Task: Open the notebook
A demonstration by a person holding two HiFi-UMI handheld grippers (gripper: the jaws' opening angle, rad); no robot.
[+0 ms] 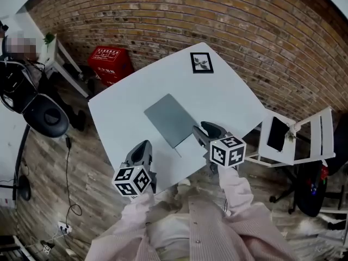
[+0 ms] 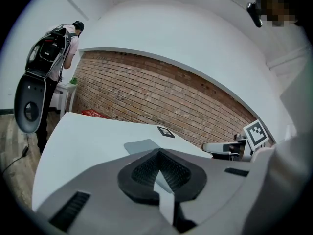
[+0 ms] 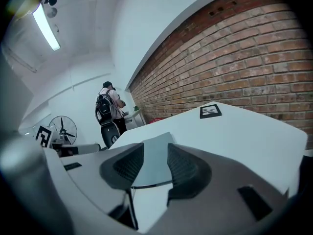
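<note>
I have the white square tabletop filling the middle of the head view, turned cornerwise to me in front of the brick wall. Near its centre lies the thin grey-green rectangular notebook. It is flat and closed, with the cover down and no page showing, so I judge that 0 of the opening is done.

My right gripper sits just beside the notebook's near right edge; I cannot tell whether it touches. In the right gripper view its 2 jaws stand a moderate way apart. The cover shows in the gap between them, its near edge running low across, and nothing is pinched.

My left gripper hangs over the near part of the tabletop, off the notebook's near left side and apart from it. In the left gripper view its jaws meet at the tips and hold nothing, with the notebook lying ahead of them.

As I read it, the whole job is left. I need to catch the cover edge with 1 jaw, lift it and fold it over, perhaps with the left gripper pressing the book down.

A small black-framed card lies at the far corner, well apart from the notebook.
</note>
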